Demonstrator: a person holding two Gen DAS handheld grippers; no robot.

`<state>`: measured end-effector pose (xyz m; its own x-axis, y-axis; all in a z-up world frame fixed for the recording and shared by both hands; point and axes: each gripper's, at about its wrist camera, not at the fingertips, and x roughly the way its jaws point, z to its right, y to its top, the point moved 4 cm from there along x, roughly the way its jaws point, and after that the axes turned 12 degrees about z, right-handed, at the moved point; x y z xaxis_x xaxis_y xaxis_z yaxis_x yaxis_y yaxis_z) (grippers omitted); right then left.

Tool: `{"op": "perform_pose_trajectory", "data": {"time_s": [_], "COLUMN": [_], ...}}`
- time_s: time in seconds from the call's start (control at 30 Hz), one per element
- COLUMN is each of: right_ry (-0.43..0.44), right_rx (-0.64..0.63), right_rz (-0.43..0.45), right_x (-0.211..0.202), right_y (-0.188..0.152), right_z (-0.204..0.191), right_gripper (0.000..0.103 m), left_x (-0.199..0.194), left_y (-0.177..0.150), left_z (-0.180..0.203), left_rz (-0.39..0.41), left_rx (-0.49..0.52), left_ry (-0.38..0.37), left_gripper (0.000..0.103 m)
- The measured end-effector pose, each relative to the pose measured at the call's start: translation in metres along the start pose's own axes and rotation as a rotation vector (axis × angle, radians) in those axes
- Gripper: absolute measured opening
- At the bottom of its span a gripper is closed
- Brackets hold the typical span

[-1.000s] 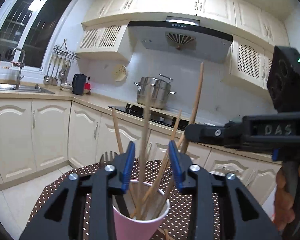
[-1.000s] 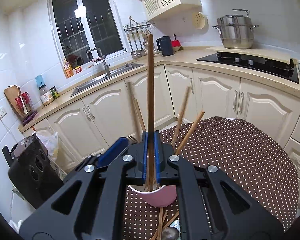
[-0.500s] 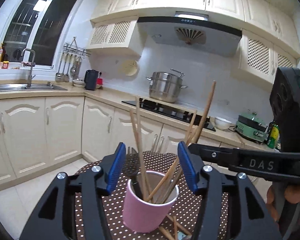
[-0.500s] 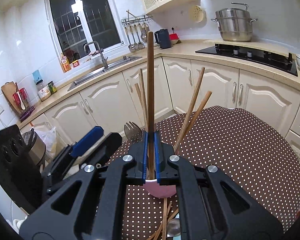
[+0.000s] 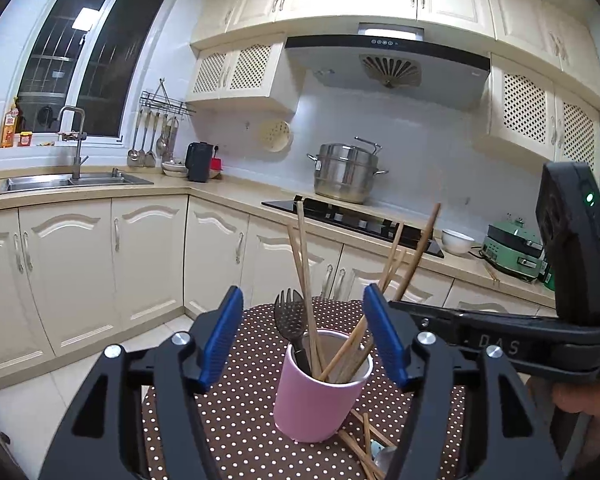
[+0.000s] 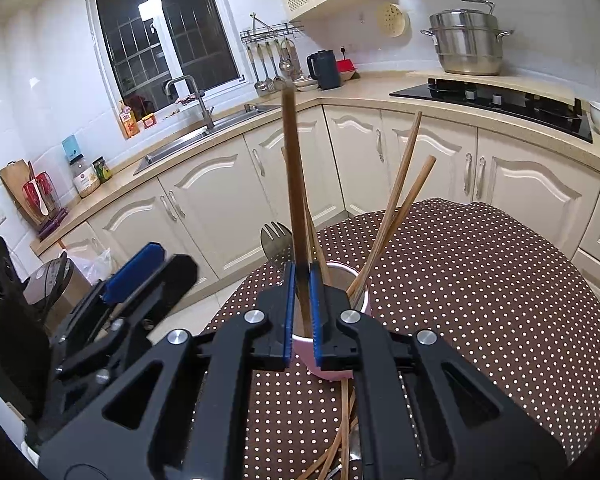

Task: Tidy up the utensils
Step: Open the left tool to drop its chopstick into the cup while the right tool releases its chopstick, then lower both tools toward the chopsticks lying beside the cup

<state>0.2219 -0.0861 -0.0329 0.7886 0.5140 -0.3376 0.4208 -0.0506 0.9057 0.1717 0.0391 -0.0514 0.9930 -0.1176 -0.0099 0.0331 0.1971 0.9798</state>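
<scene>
A pink cup point(image 5: 316, 392) stands on the brown dotted tablecloth point(image 5: 240, 420) and holds several wooden chopsticks and a black fork point(image 5: 289, 316). My left gripper point(image 5: 304, 340) is open, its blue pads either side of the cup and clear of it. My right gripper point(image 6: 300, 316) stands over the cup point(image 6: 332, 372), its jaws slightly parted around a dark wooden chopstick point(image 6: 294, 184) that stands upright with its lower end in the cup. The right gripper also shows in the left wrist view point(image 5: 500, 332) at the right. Loose chopsticks point(image 6: 340, 440) lie on the cloth near the cup.
Cream kitchen cabinets and a counter run behind the table, with a sink point(image 5: 72, 180), a black hob point(image 5: 352, 216) and a steel pot point(image 5: 346, 174). The left gripper's body point(image 6: 112, 312) sits to the left of the cup in the right wrist view.
My left gripper has opened wider and drawn back from the cup. My right gripper's jaws have parted slightly around the dark chopstick, which has sunk lower into the cup.
</scene>
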Motion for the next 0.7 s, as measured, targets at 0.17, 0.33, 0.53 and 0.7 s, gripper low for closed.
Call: {"op": "perform_pose_trajectory", "data": {"time_s": [0.17, 0.33, 0.53, 0.7], "right_ry": [-0.012, -0.033, -0.090, -0.133], "right_rx": [0.009, 0.011, 0.012, 0.033], "right_rz": [0.037, 0.054, 0.036, -0.036], "right_x": [-0.016, -0.038, -0.059, -0.069], "right_y": [0.002, 0.000, -0.012, -0.038], "right_z": [0.001, 0.008, 0.030, 0.055], "right_gripper": [0.052, 0.053, 0.057, 0.059], "left_x": [-0.010, -0.018, -0.013, 0.002], "left_y": [0.003, 0.000, -0.027, -0.072], "left_z": [0.001, 0.006, 0.023, 0.042], "left_rz": [-0.021, -0.100, -0.322, -0.583], "left_rx": [0.007, 0.003, -0.023, -0.042], "left_ry": [-0.006, -0.035, -0.114, -0.171], "left_gripper": [0.063, 0.063, 0.063, 0.063]}}
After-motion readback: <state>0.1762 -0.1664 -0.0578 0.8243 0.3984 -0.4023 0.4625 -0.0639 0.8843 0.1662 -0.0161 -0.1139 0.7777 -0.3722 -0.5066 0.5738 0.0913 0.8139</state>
